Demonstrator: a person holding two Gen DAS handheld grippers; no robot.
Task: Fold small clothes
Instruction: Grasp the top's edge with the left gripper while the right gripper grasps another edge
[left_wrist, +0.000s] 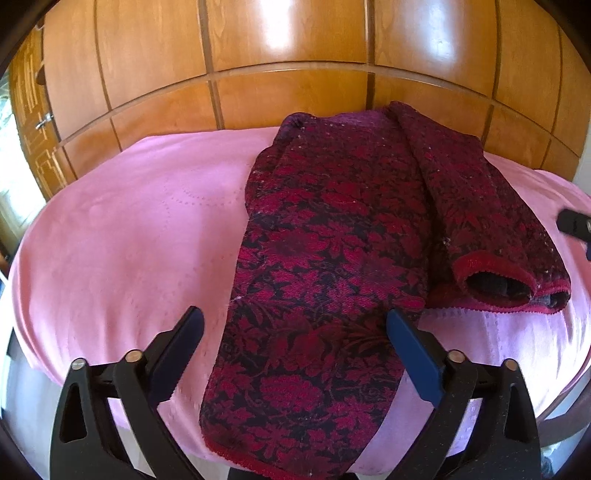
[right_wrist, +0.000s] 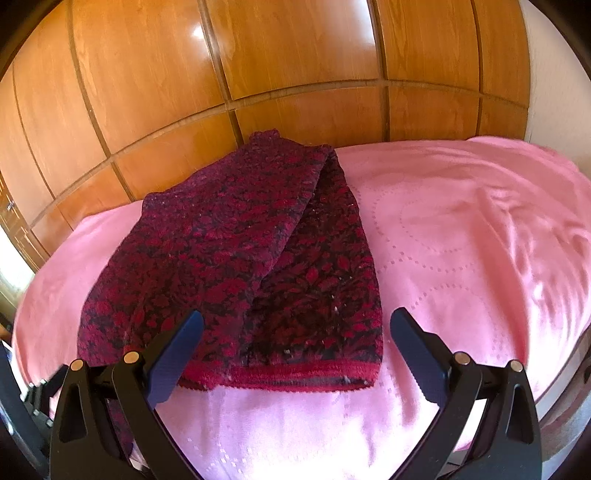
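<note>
A dark red floral knitted garment (left_wrist: 332, 240) lies on a pink cloth (left_wrist: 122, 229). One long part runs toward me; a second part lies folded on the right with its red-trimmed open end (left_wrist: 498, 280) facing me. My left gripper (left_wrist: 295, 321) is open and empty, its jaws spread either side of the long part's near end. In the right wrist view the garment (right_wrist: 236, 266) lies left of centre with its red hem (right_wrist: 288, 373) nearest. My right gripper (right_wrist: 295, 325) is open and empty, just above the hem. Its tip shows in the left wrist view (left_wrist: 574, 223).
A glossy wooden panelled wall (left_wrist: 295, 55) stands close behind the table. The pink cloth (right_wrist: 461, 240) drapes over the rounded table edge on all near sides. A dark wooden rim (left_wrist: 569, 417) shows at the lower right.
</note>
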